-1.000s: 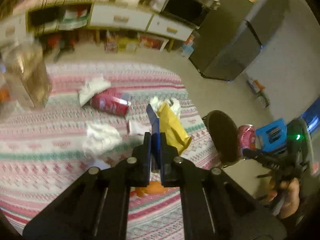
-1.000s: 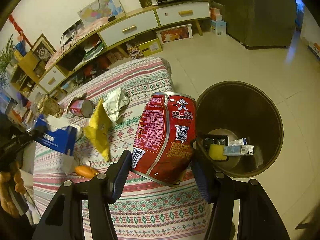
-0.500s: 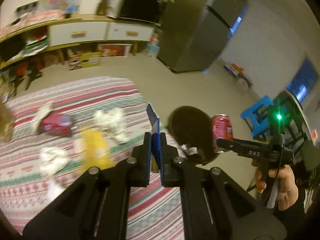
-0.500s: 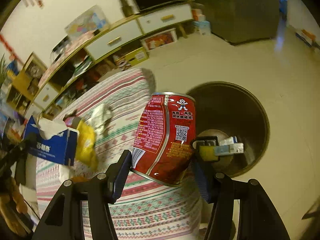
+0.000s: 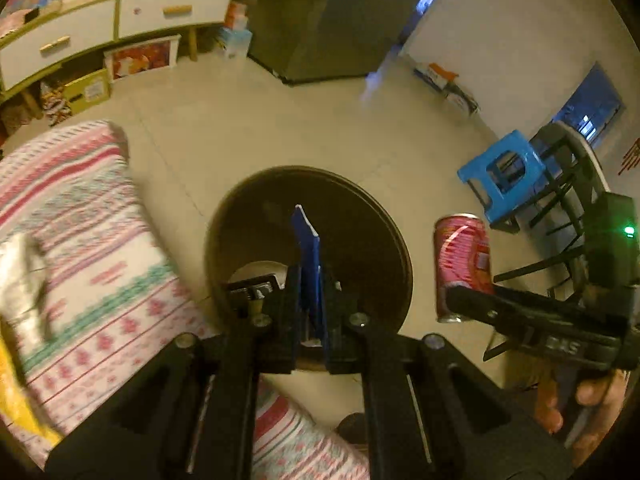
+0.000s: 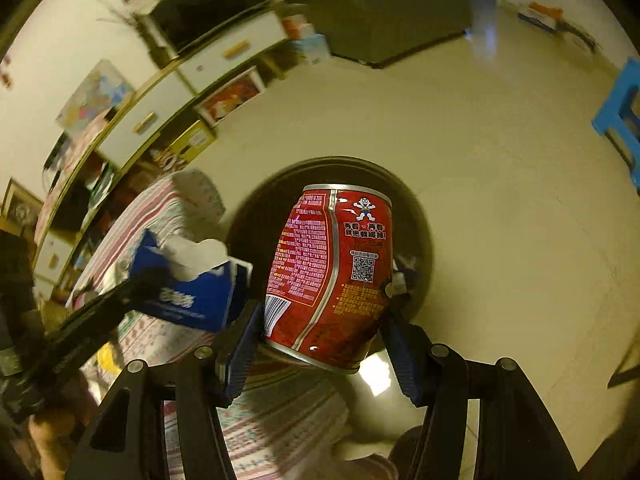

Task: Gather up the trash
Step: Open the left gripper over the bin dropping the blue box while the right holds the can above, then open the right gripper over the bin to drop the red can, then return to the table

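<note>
My left gripper (image 5: 310, 308) is shut on a flat blue tissue pack (image 5: 307, 256) and holds it over the round dark trash bin (image 5: 360, 208). The pack also shows in the right wrist view (image 6: 188, 288) with white tissue on top. My right gripper (image 6: 320, 320) is shut on a dented red drink can (image 6: 332, 264), held above the bin's (image 6: 416, 216) near edge. In the left wrist view the can (image 5: 462, 264) hangs just right of the bin. Some trash lies in the bin's bottom (image 5: 252, 286).
The table with the striped pink cloth (image 5: 80, 240) lies left of the bin, with a crumpled paper (image 5: 20, 276) and a yellow wrapper (image 5: 16, 396) on it. A blue stool (image 5: 504, 176) and a dark chair (image 5: 568, 184) stand right. A cabinet (image 5: 100, 16) is at the back.
Both grippers have swung right from above the table towards the bin. The tissue pack is now over the bin's opening and the can is close beside it. Both grips are unchanged.
</note>
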{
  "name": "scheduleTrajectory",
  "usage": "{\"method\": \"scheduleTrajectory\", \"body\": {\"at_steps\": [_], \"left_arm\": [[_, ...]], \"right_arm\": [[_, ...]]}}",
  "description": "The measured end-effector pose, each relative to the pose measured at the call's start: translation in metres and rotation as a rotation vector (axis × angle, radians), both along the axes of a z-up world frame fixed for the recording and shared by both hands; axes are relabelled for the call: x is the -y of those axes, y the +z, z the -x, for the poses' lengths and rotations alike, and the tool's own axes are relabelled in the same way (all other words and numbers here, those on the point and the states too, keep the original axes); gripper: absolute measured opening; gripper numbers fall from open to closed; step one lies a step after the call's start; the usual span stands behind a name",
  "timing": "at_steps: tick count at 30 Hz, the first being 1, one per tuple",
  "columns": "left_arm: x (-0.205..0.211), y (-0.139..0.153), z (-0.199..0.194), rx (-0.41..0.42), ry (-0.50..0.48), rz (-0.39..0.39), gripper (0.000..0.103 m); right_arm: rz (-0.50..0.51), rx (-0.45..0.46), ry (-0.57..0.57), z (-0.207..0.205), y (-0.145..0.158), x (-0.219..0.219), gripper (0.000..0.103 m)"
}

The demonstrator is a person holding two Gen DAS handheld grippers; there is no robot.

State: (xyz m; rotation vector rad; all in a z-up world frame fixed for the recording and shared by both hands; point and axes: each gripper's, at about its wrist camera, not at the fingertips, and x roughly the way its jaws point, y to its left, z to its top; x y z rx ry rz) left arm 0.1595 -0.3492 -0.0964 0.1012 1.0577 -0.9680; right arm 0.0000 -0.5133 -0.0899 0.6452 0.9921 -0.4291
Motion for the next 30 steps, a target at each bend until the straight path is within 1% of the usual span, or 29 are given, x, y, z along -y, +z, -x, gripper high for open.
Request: {"method": "scheduleTrajectory", "body": {"at_steps": [2,3,4,5,6,7,9,14,18,19,21,24,27,30], "left_arm": [[0.013,-0.01,-0.001,-0.015,-0.005,0.0,0.011],[0.016,-0.012,-0.001,-0.017,-0.009,0.012,0.016],[0.019,-0.013,0.0,-0.003,-0.004,0.01,0.027],[0.02,-0.014,0.0,0.013,0.006,-0.008,0.037],[0.02,-0.013,-0.001,0.028,0.023,-0.026,0.062],[0.016,-0.011,-0.001,0.056,0.057,-0.036,0.076],[0.005,-0.006,0.0,0.069,0.072,-0.02,0.078],[-0.019,0.0,-0.003,0.039,0.087,-0.013,0.078],[-0.04,0.003,-0.003,0.025,0.098,0.002,0.079],[-0.052,0.006,0.0,0.019,0.101,0.008,0.079],[-0.061,0.007,0.004,0.015,0.101,0.014,0.079],[-0.083,0.012,0.007,0.028,0.109,0.003,0.08],[-0.106,0.017,0.008,0.033,0.127,-0.014,0.081],[-0.126,0.023,0.007,0.046,0.15,-0.028,0.081]], "right_arm": [[-0.004,-0.012,-0.011,0.002,-0.005,0.008,0.061],[-0.004,-0.017,-0.013,0.002,-0.008,0.011,0.061],[-0.005,-0.02,-0.012,0.002,-0.01,0.013,0.061],[-0.007,-0.026,-0.01,0.001,-0.013,0.015,0.061],[-0.008,-0.032,-0.007,0.0,-0.015,0.016,0.061],[-0.009,-0.038,-0.003,0.0,-0.017,0.017,0.061],[-0.007,-0.046,0.003,-0.004,-0.021,0.018,0.061],[-0.011,-0.066,0.027,-0.017,-0.033,0.013,0.061],[-0.034,-0.083,0.052,-0.032,-0.051,0.008,0.061],[-0.043,-0.088,0.053,-0.036,-0.057,0.007,0.061],[-0.061,-0.104,0.049,-0.041,-0.069,0.005,0.061],[-0.094,-0.132,0.047,-0.045,-0.082,0.001,0.061],[-0.131,-0.126,0.054,-0.047,-0.083,-0.003,0.061],[-0.114,-0.126,0.071,-0.045,-0.077,-0.006,0.069]]}}
